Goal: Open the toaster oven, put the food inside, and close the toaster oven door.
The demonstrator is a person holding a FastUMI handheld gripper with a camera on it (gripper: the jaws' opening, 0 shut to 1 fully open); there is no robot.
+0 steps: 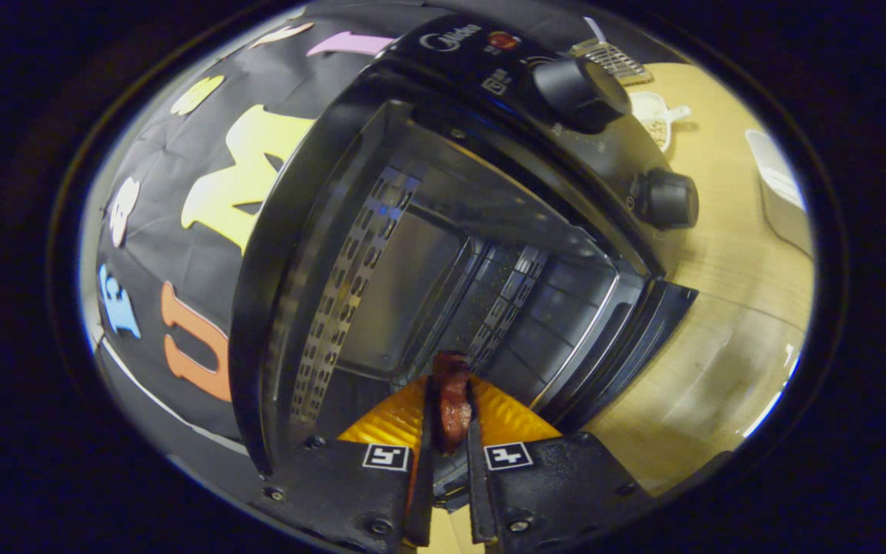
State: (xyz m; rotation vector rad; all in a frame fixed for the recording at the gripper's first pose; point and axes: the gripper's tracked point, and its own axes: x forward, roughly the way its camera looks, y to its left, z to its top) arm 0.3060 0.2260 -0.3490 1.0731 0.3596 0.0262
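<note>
A black toaster oven [381, 100] stands open right in front of me, seen at a strong tilt. Its dark metal cavity [443, 277] gapes just ahead of the fingers, with a perforated side panel [335, 308] beside it. The door [627, 338] hangs open next to the cavity. Two black knobs [577, 92] sit on the control panel. My gripper [449, 415] is shut on a dark red piece of food [451, 400], a thin slab pinched between both fingers. The food sits at the cavity's mouth.
The oven rests on a light wooden table [727, 308]. Beyond the oven lie a small white dish with grains [654, 115], a wire rack [612, 61] and a white container [781, 192].
</note>
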